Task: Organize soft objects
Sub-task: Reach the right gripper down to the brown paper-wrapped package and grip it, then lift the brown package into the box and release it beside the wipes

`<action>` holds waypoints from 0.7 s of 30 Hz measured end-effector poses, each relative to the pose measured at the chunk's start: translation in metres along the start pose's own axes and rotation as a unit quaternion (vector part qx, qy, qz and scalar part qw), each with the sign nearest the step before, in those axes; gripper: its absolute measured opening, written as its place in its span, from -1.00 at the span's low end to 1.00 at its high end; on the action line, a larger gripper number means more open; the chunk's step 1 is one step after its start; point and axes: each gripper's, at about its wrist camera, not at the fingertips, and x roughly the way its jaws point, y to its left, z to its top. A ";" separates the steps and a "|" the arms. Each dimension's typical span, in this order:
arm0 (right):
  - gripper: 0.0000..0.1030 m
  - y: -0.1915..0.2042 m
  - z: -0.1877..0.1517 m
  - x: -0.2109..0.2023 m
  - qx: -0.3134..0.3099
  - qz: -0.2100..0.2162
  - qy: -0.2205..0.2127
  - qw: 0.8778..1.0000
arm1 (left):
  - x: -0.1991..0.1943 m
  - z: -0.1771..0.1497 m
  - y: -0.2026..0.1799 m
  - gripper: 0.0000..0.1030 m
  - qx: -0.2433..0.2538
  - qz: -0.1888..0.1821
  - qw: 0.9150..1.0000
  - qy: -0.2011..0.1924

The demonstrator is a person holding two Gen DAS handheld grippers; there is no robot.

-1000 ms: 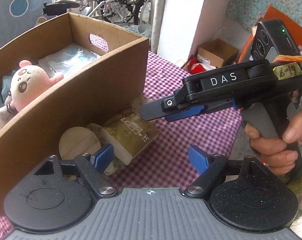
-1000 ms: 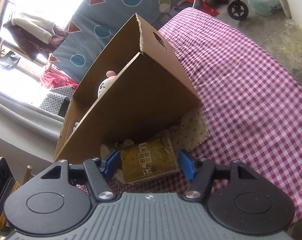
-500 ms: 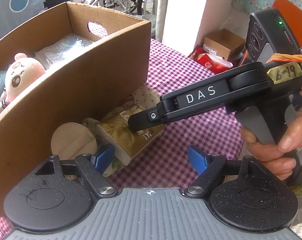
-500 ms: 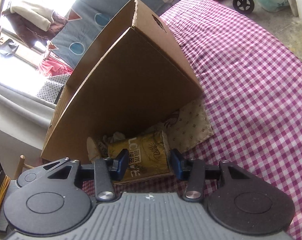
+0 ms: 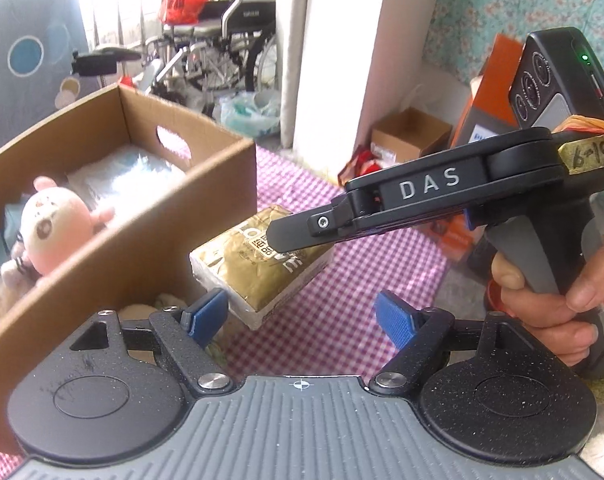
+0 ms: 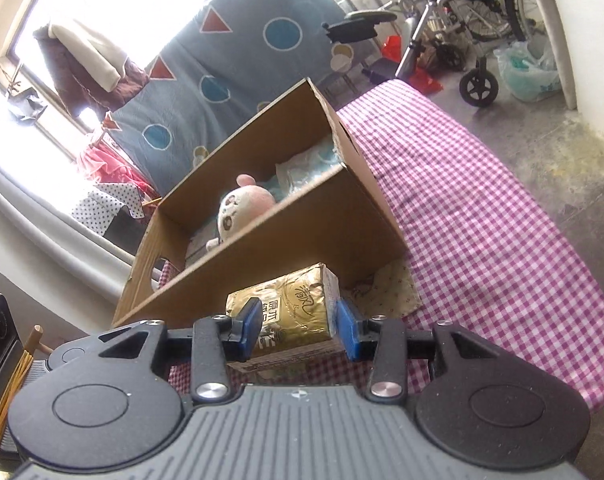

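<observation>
My right gripper (image 6: 298,330) is shut on a gold tissue pack (image 6: 292,312) and holds it above the checked tablecloth, beside the cardboard box (image 6: 286,236). In the left wrist view the same pack (image 5: 258,268) hangs from the right gripper (image 5: 278,236), next to the box's near wall (image 5: 114,268). My left gripper (image 5: 302,320) is open and empty, below the pack. A pink plush toy (image 5: 54,232) and a clear-wrapped blue pack (image 5: 122,176) lie inside the box.
A beige patterned cloth (image 6: 385,292) lies on the tablecloth (image 6: 481,232) at the box's foot. Wheelchairs (image 5: 218,40) stand on the floor behind the table. A small cardboard box (image 5: 409,136) sits on the floor at the right.
My right gripper closed on the gold tissue pack and lifted it off the table beside the box. The left gripper stayed open and rose a little.
</observation>
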 end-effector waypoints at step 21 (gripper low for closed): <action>-0.15 0.098 0.098 0.151 -0.124 0.051 0.146 0.980 | -0.022 0.018 0.155 0.57 -0.214 0.016 0.976 -0.032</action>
